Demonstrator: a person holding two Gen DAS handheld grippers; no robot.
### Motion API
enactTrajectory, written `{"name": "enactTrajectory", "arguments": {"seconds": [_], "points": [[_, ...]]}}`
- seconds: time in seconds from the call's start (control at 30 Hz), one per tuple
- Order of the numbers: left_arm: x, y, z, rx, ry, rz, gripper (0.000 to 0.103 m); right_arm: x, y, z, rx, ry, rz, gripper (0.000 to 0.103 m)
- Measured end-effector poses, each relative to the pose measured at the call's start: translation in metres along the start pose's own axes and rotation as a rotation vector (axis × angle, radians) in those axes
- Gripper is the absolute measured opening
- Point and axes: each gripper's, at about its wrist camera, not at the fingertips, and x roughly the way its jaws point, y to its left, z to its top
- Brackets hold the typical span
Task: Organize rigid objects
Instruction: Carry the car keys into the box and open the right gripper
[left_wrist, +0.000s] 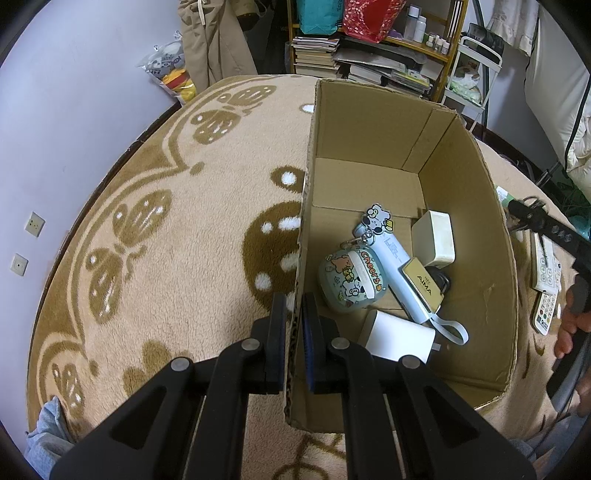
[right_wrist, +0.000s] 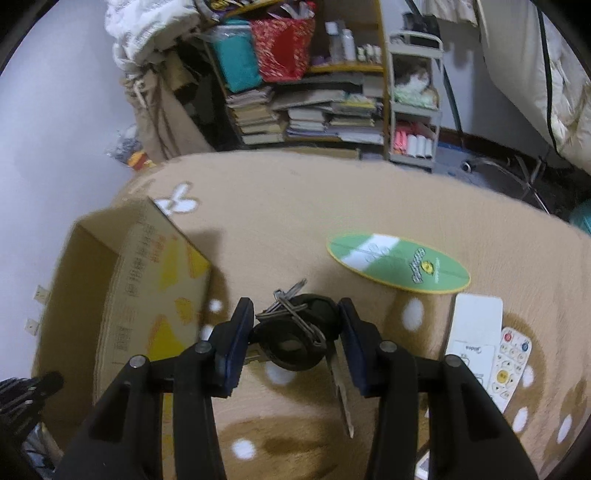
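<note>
My left gripper (left_wrist: 294, 299) is shut on the near left wall of the open cardboard box (left_wrist: 369, 147), one finger outside and one inside. In the box lie a cartoon "cheers" case (left_wrist: 351, 280), a pale blue tube (left_wrist: 399, 273), a cream box (left_wrist: 434, 236), a tan AIMA tag (left_wrist: 423, 286) and a white charger (left_wrist: 399, 339). My right gripper (right_wrist: 295, 310) is shut on a key bunch (right_wrist: 295, 332) with a black fob and ring. It hangs above the blanket, to the right of the box (right_wrist: 147, 266), with one key dangling below.
A green oval fan (right_wrist: 399, 264) lies on the tan blanket beyond the right gripper. Two white remotes (right_wrist: 509, 365) and a white card (right_wrist: 476, 321) lie to the right. A person's hand (left_wrist: 570, 328) shows at the right edge. Bookshelves and a cart stand behind.
</note>
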Motion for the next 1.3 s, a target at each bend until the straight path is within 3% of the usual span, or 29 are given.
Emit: {"name": "enactTrajectory", "arguments": {"seconds": [0.37, 0.67, 1.07, 1.3], "points": [[0.000, 0.000, 0.000, 0.000, 0.000, 0.000, 0.009, -0.058, 0.070, 0.018, -0.153, -0.114, 0.155, 0.050], [0.000, 0.003, -0.002, -0.011, 0.006, -0.011, 0.009, -0.058, 0.111, 0.003, -0.260, -0.108, 0.231, 0.050], [-0.001, 0.004, -0.002, -0.018, 0.008, -0.017, 0.009, -0.043, 0.134, -0.038, -0.374, -0.062, 0.254, 0.050], [-0.003, 0.004, -0.001, -0.017, 0.007, -0.015, 0.009, -0.050, 0.136, -0.038, -0.399, -0.086, 0.249, 0.050]]}}
